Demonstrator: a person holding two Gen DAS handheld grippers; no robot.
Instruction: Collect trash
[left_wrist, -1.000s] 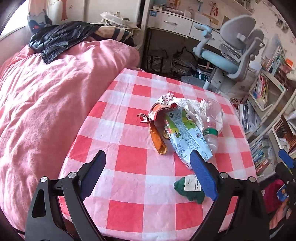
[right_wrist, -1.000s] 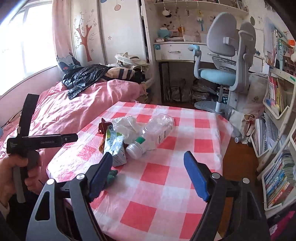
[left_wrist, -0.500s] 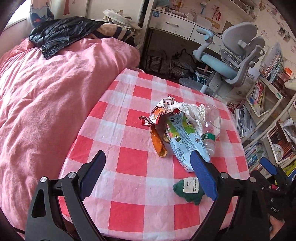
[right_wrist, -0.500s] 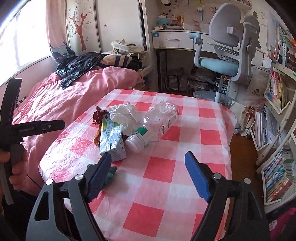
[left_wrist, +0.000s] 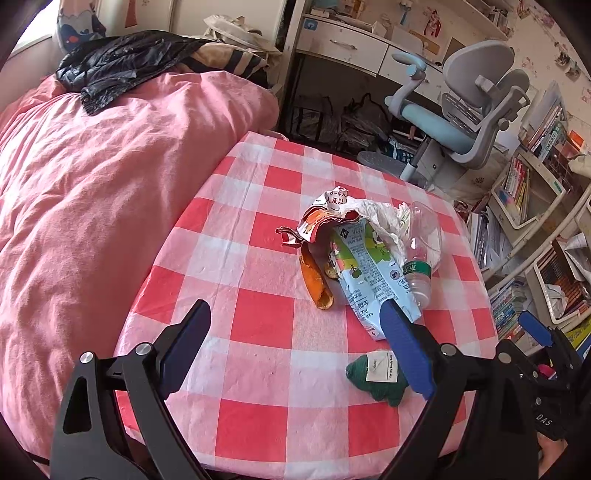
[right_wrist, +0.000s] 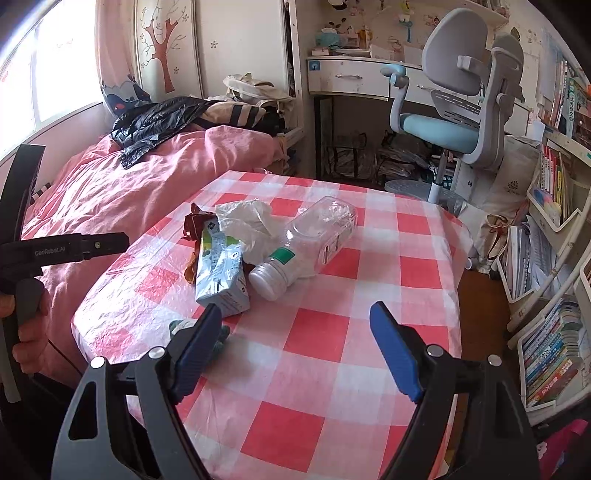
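A heap of trash lies on the red-and-white checked tablecloth (left_wrist: 258, 314): a light blue drink carton (left_wrist: 373, 273), a clear plastic bottle (left_wrist: 421, 254) with a green label, crumpled white plastic (left_wrist: 376, 214), a torn red wrapper (left_wrist: 317, 225) and an orange peel (left_wrist: 314, 280). A green knitted bundle (left_wrist: 376, 376) lies nearer the table's front edge. My left gripper (left_wrist: 295, 332) hangs open above the cloth, short of the heap. My right gripper (right_wrist: 299, 332) is open too, with the carton (right_wrist: 221, 269) and bottle (right_wrist: 306, 243) just beyond its left finger.
A bed with a pink quilt (left_wrist: 92, 184) and a black jacket (left_wrist: 122, 62) runs along the table's left side. A grey-and-blue desk chair (left_wrist: 461, 110) and a white desk (right_wrist: 351, 77) stand behind. Bookshelves (right_wrist: 554, 221) line the right. A hand (right_wrist: 26, 332) holds the left gripper's handle.
Both grippers have edged a little closer to the trash heap, so it looks larger in the right wrist view. Both pairs of jaws stay open; nothing on the table has moved.
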